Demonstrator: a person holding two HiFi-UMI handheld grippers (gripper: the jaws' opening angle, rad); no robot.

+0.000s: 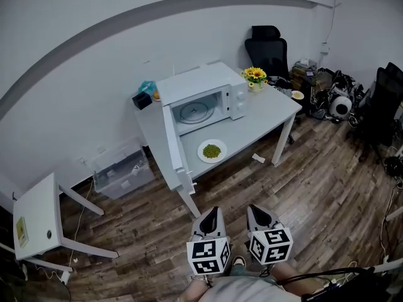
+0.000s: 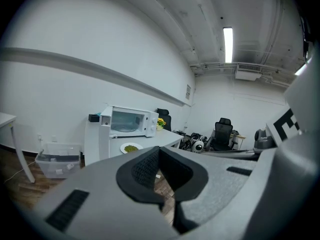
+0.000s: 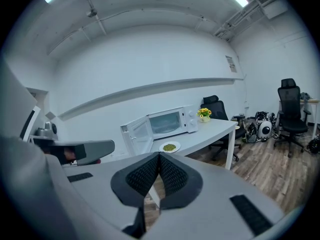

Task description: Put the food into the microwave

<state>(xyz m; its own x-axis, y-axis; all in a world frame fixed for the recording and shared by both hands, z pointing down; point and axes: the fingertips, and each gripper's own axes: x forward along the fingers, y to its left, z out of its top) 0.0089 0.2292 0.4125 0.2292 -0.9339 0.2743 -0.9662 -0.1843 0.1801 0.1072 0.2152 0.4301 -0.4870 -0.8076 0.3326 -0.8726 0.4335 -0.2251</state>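
Head view: microwave [image 1: 201, 102] open at centre, plate [image 1: 212, 150] of food on the worktop [image 1: 271, 109] just before it. My left tool [image 1: 213, 214] and right tool [image 1: 257, 211] hover bottom centre, pinched together, empty. Everything's left to do.

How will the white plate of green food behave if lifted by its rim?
The plate looks shallow and rigid, so it should not flex, but may be breakable. The green food lies as a loose pile; tilting would likely spill it. On the smooth table it may slide if pushed.
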